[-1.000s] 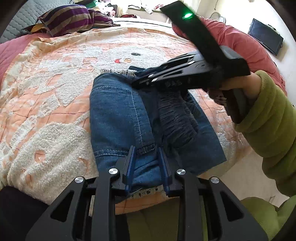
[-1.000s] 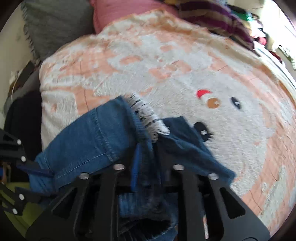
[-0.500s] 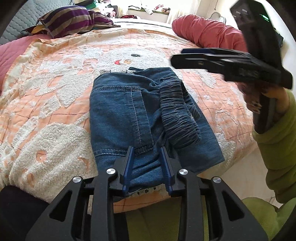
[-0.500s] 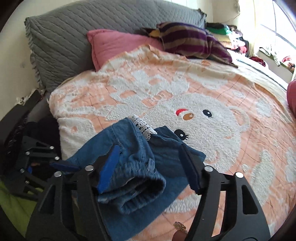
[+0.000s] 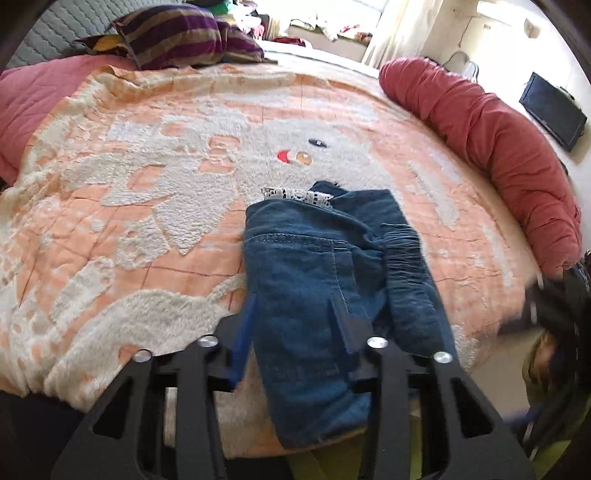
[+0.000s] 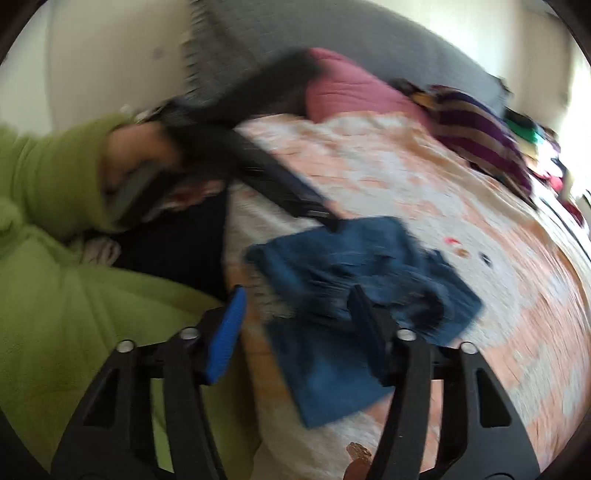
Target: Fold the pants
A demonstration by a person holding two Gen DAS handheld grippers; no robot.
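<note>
The blue denim pants (image 5: 332,295) lie folded in a compact bundle near the front edge of the bed, with a white lace trim at the far end. My left gripper (image 5: 291,332) is open and hovers over the near end of the bundle, not gripping it. My right gripper (image 6: 295,332) is open and empty, pulled back above the bed edge. The pants (image 6: 369,288) show blurred beyond it. The left gripper (image 6: 288,192) shows there, reaching in from the left.
An orange and white fleece blanket (image 5: 147,206) covers the bed. A red bolster (image 5: 498,155) lies on the right, striped and pink pillows (image 5: 177,33) at the back. The person's green sleeve (image 6: 55,206) is on the left.
Both grippers have let go of the pants and opened. The right gripper has pulled away to the bed edge. The left gripper has lifted and opened wider over the bundle.
</note>
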